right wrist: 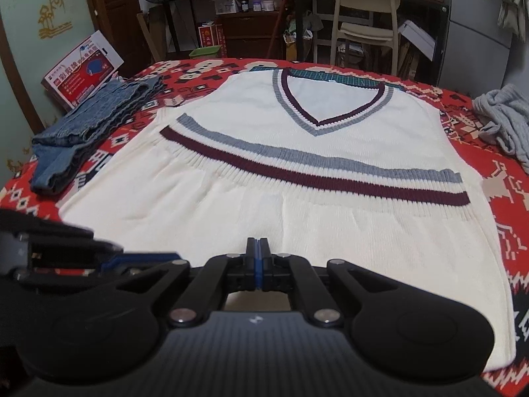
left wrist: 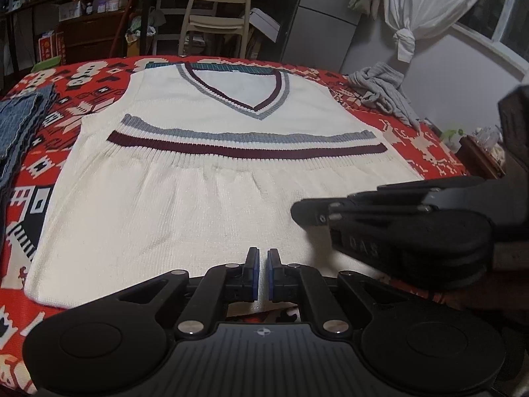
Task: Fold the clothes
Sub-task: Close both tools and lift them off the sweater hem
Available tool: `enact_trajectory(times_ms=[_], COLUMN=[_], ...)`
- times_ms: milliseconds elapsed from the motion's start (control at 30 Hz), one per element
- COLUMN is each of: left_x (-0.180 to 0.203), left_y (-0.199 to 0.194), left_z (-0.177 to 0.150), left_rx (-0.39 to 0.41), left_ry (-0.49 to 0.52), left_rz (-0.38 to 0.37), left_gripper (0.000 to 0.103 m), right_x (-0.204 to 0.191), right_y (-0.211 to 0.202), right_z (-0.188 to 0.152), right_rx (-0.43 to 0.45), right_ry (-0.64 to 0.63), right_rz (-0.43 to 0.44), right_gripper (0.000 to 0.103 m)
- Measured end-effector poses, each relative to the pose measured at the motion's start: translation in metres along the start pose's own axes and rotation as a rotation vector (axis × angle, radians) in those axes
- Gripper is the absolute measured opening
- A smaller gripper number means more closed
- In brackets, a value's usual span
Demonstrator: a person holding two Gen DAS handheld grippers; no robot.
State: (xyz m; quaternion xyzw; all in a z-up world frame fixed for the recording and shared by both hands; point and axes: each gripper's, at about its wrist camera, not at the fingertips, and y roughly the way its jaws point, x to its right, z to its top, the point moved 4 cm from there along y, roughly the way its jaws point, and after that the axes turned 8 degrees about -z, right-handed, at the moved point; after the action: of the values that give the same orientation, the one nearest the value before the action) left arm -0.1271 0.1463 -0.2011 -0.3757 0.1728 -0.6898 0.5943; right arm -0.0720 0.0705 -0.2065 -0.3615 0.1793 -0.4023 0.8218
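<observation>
While both tongs hang low over the near hem, the white vest (left wrist: pixel 211 198) lies flat on the red patterned cloth (left wrist: pixel 66 99), neck end far from them. Left tongs (left wrist: pixel 263 258): pads nearly together, thin gap, gripping nothing I can see. Right tongs (right wrist: pixel 258 248): pads pressed together, empty. Folded jeans (right wrist: pixel 92 125) sit beyond-left, grey garment (right wrist: pixel 502 122) beyond-right.

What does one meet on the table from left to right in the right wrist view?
Folded jeans → white knit vest → crumpled grey garment, all lying on the red patterned cloth.
</observation>
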Motion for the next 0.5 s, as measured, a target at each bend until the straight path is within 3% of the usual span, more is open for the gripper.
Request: enact_trajectory(times_ms=[367,500], left_x=[0.002,-0.006], left_y=[0.0,-0.001], left_z=[-0.001,0.003], left_rx=[-0.001,-0.011], left_ry=[0.013,-0.065], left_rz=[0.006,-0.017], left_gripper=[0.006,0.006], right_x=[0.01,0.017], right_y=[0.033,0.022], right_z=[0.034,0.027], right_rx=[-0.016,-0.019], right_ry=[0.051,0.102], right_rz=[0.013,0.035], right_gripper=[0.0,0.002])
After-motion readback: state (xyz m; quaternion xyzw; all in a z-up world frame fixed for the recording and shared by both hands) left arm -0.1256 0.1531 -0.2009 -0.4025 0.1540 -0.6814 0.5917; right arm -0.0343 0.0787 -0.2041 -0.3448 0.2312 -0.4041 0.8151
